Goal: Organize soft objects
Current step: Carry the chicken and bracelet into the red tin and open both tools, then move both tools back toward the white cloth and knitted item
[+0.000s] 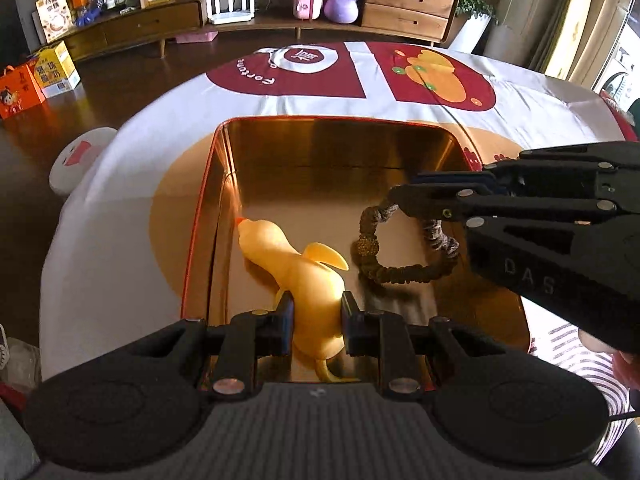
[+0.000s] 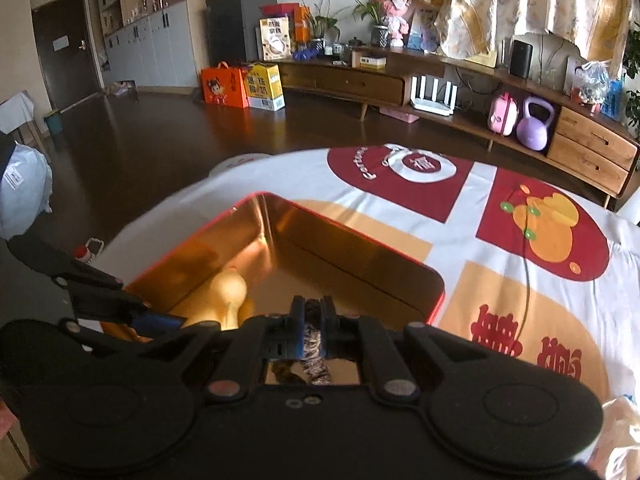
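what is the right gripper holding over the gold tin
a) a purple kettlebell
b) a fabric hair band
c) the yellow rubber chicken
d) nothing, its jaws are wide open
b: the right gripper is pinched shut on the fabric hair band, whose loop hangs down into the gold tin, while the yellow rubber chicken sits between the left gripper pads.

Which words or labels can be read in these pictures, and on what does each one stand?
"Fortune": on the tablecloth, upside down beside the red ring.
"DAS": on the right gripper.
Large red Chinese characters on the tablecloth and the print on the floor boxes: too blurred to read.
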